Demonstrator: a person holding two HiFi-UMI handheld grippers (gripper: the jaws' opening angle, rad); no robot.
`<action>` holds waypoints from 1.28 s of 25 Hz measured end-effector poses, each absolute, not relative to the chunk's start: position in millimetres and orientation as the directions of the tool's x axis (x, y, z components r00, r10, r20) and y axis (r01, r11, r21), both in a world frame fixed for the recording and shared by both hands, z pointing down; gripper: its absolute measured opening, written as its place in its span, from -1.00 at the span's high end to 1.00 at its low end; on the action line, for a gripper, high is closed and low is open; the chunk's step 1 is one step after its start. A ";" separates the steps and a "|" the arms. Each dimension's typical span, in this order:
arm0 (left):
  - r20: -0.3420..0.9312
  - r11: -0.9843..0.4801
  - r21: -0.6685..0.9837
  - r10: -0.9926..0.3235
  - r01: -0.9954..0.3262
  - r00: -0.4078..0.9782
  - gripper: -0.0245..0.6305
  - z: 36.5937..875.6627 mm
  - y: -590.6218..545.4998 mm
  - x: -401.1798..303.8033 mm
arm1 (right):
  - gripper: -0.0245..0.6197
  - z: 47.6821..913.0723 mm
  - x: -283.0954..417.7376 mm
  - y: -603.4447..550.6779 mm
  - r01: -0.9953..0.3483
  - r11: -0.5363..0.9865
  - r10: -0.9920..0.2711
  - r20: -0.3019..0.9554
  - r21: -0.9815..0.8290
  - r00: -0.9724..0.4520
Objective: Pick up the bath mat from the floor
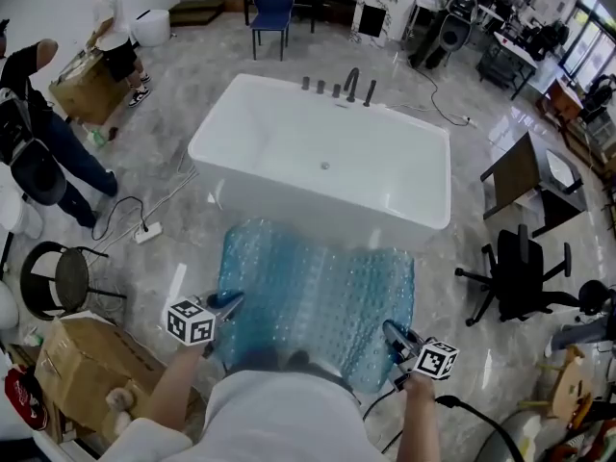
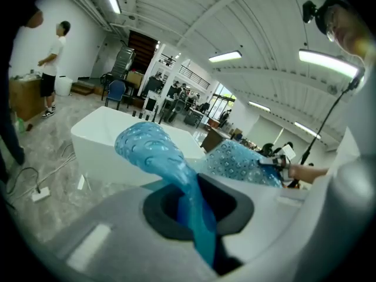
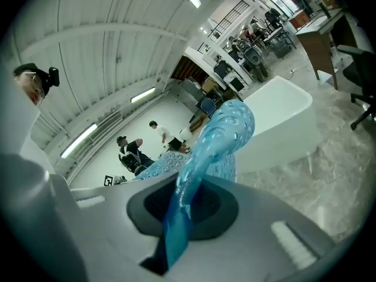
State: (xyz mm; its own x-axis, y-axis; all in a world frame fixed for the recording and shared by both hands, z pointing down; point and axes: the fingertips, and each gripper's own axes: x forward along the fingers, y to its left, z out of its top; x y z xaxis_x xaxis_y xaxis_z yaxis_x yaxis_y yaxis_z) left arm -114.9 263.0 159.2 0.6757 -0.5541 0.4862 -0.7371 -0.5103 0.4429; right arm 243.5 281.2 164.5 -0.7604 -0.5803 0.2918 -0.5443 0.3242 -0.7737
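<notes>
Left gripper (image 1: 227, 302) is clamped tight on the near left corner of the blue bath mat (image 1: 318, 287), and my right gripper (image 1: 395, 335) is pinched shut on the near right corner. I've got the mat spread between them, right in front of me, its far edge up by the white bathtub (image 1: 289, 142). Whether that far edge is off the floor, I can't tell.

No text, label, brand, number or sign can be read in any view.
</notes>
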 end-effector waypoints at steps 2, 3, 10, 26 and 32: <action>0.470 -0.501 0.459 -0.564 -0.734 0.679 0.86 152.0 269.8 -117.8 | 0.85 159.6 238.9 285.7 -0.538 0.332 -0.579 0.282 -0.775 -0.765; 0.466 -0.501 0.461 -0.566 -0.732 0.680 0.86 148.8 272.6 -119.9 | 0.85 156.8 236.0 287.2 -0.538 0.337 -0.581 0.279 -0.773 -0.765; 0.461 -0.538 0.437 -0.555 -0.721 0.693 0.86 128.7 289.2 -145.5 | 0.84 132.7 205.9 300.4 -0.533 0.367 -0.613 0.233 -0.762 -0.755; 0.462 -0.560 0.448 -0.522 -0.697 0.716 0.86 120.4 304.2 -189.6 | 0.84 123.5 157.6 329.0 -0.560 0.337 -0.675 0.220 -0.757 -0.704; 0.462 -0.561 0.452 -0.519 -0.694 0.720 0.86 125.5 308.9 -194.2 | 0.84 128.2 154.2 334.0 -0.571 0.318 -0.691 0.227 -0.757 -0.686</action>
